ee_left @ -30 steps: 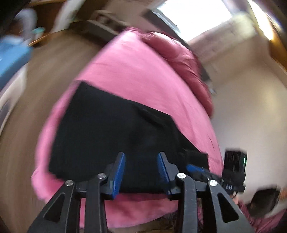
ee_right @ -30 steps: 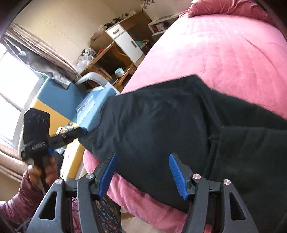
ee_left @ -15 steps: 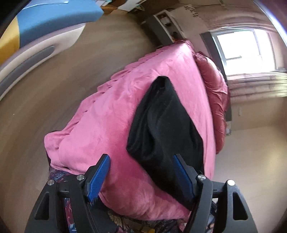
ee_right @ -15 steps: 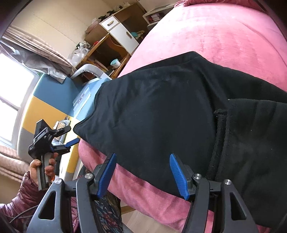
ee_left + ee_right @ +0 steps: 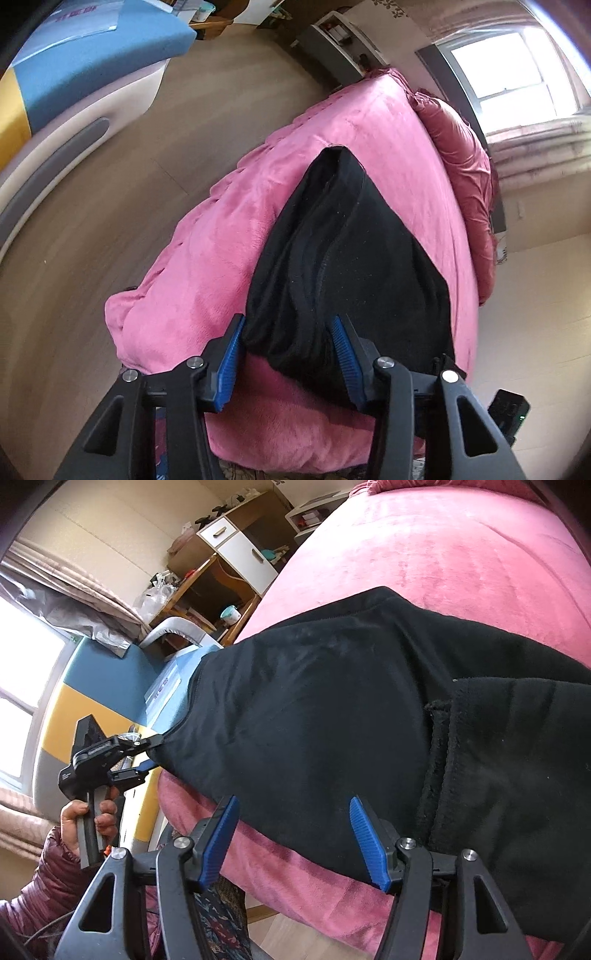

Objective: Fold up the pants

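Black pants (image 5: 354, 258) lie folded on the pink bed (image 5: 207, 258). In the left wrist view my left gripper (image 5: 286, 356) is open, its blue pads on either side of the pants' near corner at the bed edge. In the right wrist view the pants (image 5: 332, 716) spread across the bed, with a folded layer at the right. My left gripper also shows there (image 5: 147, 755), open around the pants' left corner. My right gripper (image 5: 295, 840) is open and empty over the pants' near edge.
A blue and yellow padded piece of furniture (image 5: 92, 686) stands left of the bed. A wooden desk with white drawers (image 5: 229, 550) is behind it. A dark pink quilt (image 5: 465, 166) lies along the bed's far side. Wooden floor (image 5: 129, 192) surrounds the bed (image 5: 461, 554).
My left gripper swung round to the pants' end corner and closed in until its open pads straddle the corner. My right gripper stayed open and moved slightly closer to the pants' near edge.
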`<control>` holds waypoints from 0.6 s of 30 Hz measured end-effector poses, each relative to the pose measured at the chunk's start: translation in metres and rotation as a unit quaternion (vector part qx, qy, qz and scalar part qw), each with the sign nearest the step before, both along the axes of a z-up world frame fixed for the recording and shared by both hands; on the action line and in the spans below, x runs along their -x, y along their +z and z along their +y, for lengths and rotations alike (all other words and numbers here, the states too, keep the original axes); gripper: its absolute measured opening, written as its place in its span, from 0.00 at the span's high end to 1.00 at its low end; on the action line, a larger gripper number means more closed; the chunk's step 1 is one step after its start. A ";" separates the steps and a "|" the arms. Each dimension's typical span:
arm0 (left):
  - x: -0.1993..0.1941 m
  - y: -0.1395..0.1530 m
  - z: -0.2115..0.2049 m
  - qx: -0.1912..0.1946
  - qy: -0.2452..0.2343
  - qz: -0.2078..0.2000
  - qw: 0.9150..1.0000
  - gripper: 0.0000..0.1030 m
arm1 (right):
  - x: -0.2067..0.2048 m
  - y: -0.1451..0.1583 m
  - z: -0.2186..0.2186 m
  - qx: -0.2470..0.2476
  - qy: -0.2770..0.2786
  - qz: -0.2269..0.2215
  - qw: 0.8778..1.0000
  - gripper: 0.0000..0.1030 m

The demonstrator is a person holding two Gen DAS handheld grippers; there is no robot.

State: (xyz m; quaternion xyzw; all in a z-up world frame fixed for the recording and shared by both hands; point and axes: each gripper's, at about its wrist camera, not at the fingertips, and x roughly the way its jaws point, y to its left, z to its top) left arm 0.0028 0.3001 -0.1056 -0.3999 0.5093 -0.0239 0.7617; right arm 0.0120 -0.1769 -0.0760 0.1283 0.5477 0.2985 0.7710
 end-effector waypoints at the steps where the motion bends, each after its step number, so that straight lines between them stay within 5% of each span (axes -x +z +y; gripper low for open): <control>1: 0.000 0.001 -0.001 -0.007 0.001 -0.006 1.000 0.68 | 0.000 0.001 -0.001 0.001 0.001 -0.001 1.000 0.38; 2: 0.000 0.005 -0.003 -0.008 -0.002 -0.021 1.000 0.81 | 0.000 0.001 -0.002 0.002 0.001 -0.003 1.000 0.38; 3: 0.001 0.009 -0.005 -0.004 -0.005 -0.038 0.999 0.83 | -0.001 0.002 -0.002 0.002 0.001 -0.003 1.000 0.38; 9: 0.008 0.065 -0.049 -0.011 -0.090 -0.173 0.981 0.85 | -0.016 0.004 0.004 -0.035 0.005 0.016 0.999 0.38; 13: 0.008 0.081 -0.095 -0.022 -0.175 -0.209 0.962 0.85 | -0.042 0.014 0.016 -0.116 0.027 0.049 0.992 0.38; 18: 0.009 0.073 -0.134 -0.026 -0.235 -0.207 0.950 0.85 | -0.076 0.028 0.054 -0.178 0.075 0.076 0.978 0.08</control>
